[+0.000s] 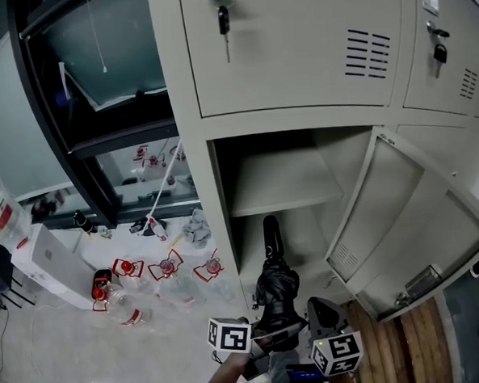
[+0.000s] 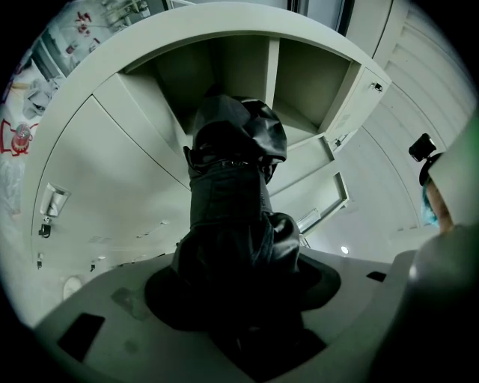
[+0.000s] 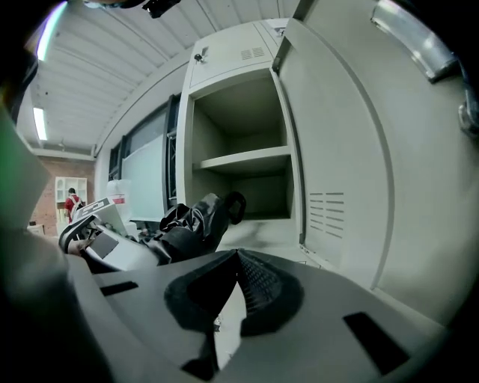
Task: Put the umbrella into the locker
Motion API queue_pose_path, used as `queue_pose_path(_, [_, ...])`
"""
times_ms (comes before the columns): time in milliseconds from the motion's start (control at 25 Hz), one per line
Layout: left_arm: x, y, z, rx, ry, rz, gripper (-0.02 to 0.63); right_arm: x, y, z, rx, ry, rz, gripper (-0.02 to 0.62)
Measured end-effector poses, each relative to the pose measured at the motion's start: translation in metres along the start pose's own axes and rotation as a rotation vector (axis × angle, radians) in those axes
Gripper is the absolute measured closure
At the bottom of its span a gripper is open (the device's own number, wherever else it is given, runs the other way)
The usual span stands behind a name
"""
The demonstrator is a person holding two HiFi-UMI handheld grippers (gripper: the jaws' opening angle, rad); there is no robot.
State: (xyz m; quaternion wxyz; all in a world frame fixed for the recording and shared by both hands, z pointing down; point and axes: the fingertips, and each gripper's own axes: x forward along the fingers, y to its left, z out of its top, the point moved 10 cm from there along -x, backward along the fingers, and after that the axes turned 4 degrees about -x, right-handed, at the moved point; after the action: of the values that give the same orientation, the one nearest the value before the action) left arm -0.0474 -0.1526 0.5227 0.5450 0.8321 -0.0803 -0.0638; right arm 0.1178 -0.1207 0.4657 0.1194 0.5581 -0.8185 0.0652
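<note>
The folded black umbrella [image 1: 275, 286] is clenched in the jaws of the left gripper [image 1: 273, 336]; in the left gripper view the dark fabric bundle [image 2: 232, 209] fills the space between them, at the left gripper [image 2: 241, 333]. It lies roughly level and points away from the person, its handle [image 1: 271, 235] at the mouth of the locker's [image 1: 196, 149] open lower compartment, below the inner shelf [image 1: 283, 184] and above the compartment floor. Whether the handle has passed the threshold cannot be told.

The right gripper [image 1: 320, 313] sits just beside the umbrella on its right, apart from it. In the right gripper view its jaws meet at their tips with nothing held between them, at the right gripper [image 3: 238, 263], and the umbrella [image 3: 191, 224] shows to the left in front of the open compartment.

The compartment's door [image 1: 404, 233] stands swung out to the right. Above it, the upper locker door [image 1: 296, 54] is closed, with a key [image 1: 223, 19] hanging in its lock.

Left of the locker, on the pale floor [image 1: 55, 352], lie several clear plastic bottles [image 1: 127, 270] with red caps; a strip of wooden flooring [image 1: 402, 338] shows under the open door
</note>
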Motion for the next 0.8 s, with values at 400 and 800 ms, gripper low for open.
queue_pose_path(400, [0.012,0.013,0.016,-0.042,-0.007,-0.014,0.336,0.014,-0.013,-0.003,0.011,0.027,-0.01,0.594])
queue_pose_path(800, [0.022,0.024,0.032,-0.089,-0.026,-0.039,0.336,0.025,-0.025,-0.007,0.021,0.054,-0.033,0.594])
